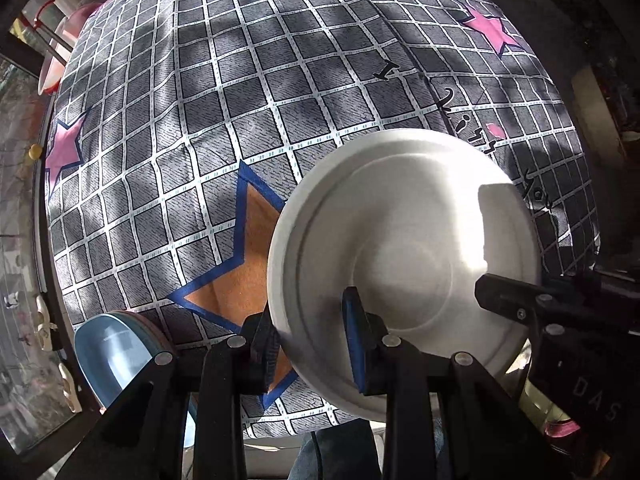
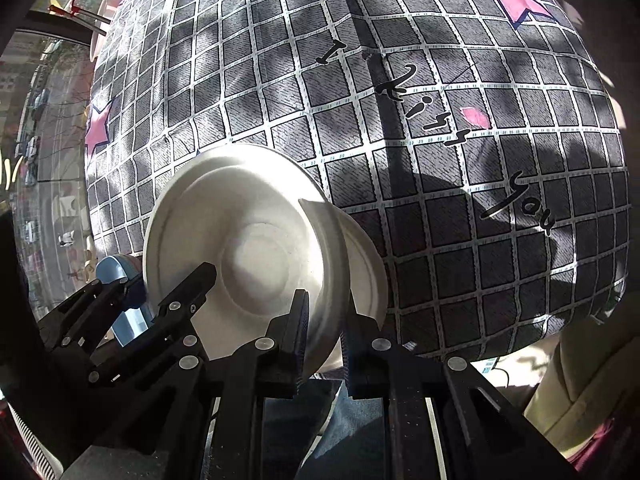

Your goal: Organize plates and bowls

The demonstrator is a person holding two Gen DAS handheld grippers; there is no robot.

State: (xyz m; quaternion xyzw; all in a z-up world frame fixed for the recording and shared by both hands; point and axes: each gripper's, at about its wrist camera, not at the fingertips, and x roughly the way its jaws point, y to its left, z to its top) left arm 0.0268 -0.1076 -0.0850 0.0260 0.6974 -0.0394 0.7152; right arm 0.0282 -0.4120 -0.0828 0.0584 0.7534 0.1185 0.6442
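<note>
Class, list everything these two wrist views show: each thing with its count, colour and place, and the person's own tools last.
White round paper plate: one, white, held above the cloth's near edge, gripped by both tools.
Blue plastic dish: one, light blue, near left corner.
Pink basin: one, pink, beyond the far left edge.
Grey checked star-print cloth: one, grey with white grid and coloured stars, covering the surface.
Left tool: black, shut on the plate's left rim.
Right tool: black, shut on its right rim.

Both wrist cams close, facing down-fwd over cloth (image 1: 200, 128), sharing white plate (image 1: 400, 248).
</note>
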